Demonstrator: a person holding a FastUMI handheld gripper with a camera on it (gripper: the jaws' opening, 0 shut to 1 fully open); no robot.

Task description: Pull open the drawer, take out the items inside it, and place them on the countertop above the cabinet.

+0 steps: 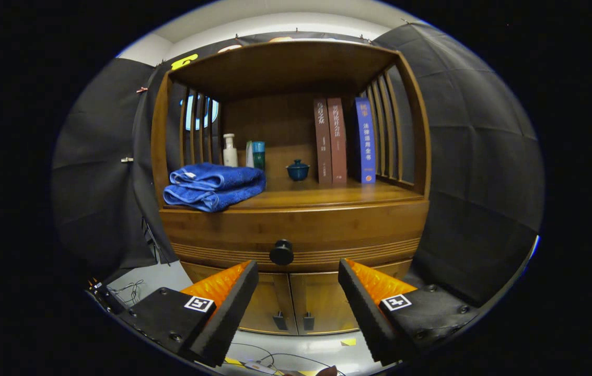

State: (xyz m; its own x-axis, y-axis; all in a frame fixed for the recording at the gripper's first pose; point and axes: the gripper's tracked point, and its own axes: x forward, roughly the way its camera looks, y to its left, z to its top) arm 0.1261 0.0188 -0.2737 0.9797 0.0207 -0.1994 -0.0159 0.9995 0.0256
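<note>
1. Facing a wooden cabinet (296, 230) head-on, the gripper (298, 287) hangs in front of its lower half with both fingers spread wide apart, released and grasping nothing.
2. Closed flush with the cabinet front, the drawer (327, 235) sits beyond the fingers at about 12 o'clock from the gap between them.
3. Its round dark knob (281, 253) lies just above the fingertips, nearer the left finger at roughly 11 o'clock from the gap's middle, and apart from both fingers.
4. What the drawer holds cannot be seen, since its front is shut.
5. Directly above the drawer runs the countertop (327, 197), under a slatted-sided shelf canopy.
6. A folded blue towel (215, 187) rests on the countertop's left end, at about 10 o'clock from the knob.
7. Behind the towel stand a white bottle (230, 151) and a teal cup (258, 154), close together.
8. A small blue lidded bowl (298, 170) sits near the counter's middle, at 12 o'clock from the knob.
9. Two brown books (330, 141) and a blue book (364, 140) stand upright at about 1 o'clock.
10. Below the drawer, two cabinet doors (296, 308) with small dark handles show between the fingers.
</note>
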